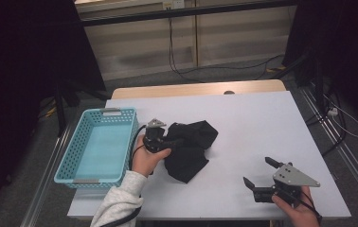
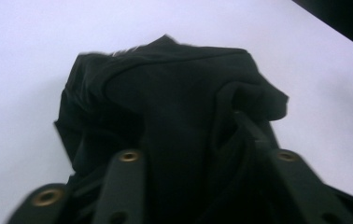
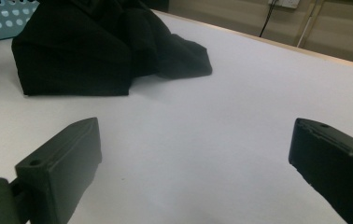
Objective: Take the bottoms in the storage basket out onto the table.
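On the counter (image 1: 243, 127), the left tool (image 1: 173, 142) sits half open with the cloth (image 1: 189, 149) between its jaws. Pinching too little, it could drop it. The right tool (image 1: 258, 172) waits open.

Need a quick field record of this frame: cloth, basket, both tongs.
cloth: black garment, crumpled mid-table
basket: light blue perforated basket, left of garment, nothing in it
left tongs: at garment's left edge, fabric bunched between the jaws; grip cannot be told
right tongs: jaws wide apart, nothing between them, low over bare white table, right of garment
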Available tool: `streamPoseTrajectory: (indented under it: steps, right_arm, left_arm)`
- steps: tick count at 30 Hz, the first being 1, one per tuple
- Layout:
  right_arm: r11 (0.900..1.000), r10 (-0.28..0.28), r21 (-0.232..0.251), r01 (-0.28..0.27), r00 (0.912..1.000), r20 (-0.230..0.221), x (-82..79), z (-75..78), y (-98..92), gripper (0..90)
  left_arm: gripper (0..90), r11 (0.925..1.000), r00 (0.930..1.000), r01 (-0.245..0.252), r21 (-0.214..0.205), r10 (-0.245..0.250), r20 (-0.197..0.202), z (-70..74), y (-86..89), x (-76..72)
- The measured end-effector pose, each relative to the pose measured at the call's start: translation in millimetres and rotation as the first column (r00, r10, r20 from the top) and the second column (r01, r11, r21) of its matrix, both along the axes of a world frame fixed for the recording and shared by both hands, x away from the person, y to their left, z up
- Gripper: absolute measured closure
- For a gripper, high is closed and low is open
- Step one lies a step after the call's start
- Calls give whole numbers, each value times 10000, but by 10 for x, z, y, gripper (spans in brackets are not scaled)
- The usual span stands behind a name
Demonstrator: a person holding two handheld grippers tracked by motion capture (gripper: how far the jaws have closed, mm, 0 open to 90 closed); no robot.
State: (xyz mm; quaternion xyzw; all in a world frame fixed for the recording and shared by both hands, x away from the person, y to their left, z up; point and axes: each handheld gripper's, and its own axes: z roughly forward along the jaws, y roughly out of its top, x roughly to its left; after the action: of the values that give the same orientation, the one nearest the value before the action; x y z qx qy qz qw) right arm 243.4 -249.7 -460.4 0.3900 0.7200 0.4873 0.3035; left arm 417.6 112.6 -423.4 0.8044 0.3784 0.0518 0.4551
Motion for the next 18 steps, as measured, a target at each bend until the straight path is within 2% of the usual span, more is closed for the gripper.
streamPoseTrajectory:
  steps: [2,3,4,6,11,13,16,18]
  right_arm:
    - [9999,37,-120,-37,10000,-57,12,-12,29,18]
    - [9999,82,-134,-83,9999,-95,25,-13,61,18]
    - [9999,82,-134,-83,9999,-95,25,-13,61,18]
    - [9997,118,-193,-120,9999,-85,38,-5,95,18]
    - [9992,223,-342,-227,9997,-112,115,42,213,26]
    - [9991,190,-383,-195,9997,-136,136,48,238,29]
    - [9951,-73,-991,30,9990,-433,217,36,330,20]
    - [9966,127,-808,-187,9972,-743,277,15,384,21]
  left_arm:
    - [487,10000,10000,-4,31,4,71,-19,30,-21]
    - [374,10000,9998,-33,59,31,203,-18,45,-33]
    - [374,9999,9992,-43,135,38,400,-8,62,-47]
    - [290,9998,9969,-4,207,-12,791,30,91,-84]
    - [192,9988,9905,0,484,-67,1377,118,145,-174]
    - [192,9985,9926,-176,526,111,1211,103,178,-202]
    - [166,9959,9941,-197,880,101,1076,67,213,-200]
    - [158,9964,9943,-309,793,226,1040,57,232,-201]
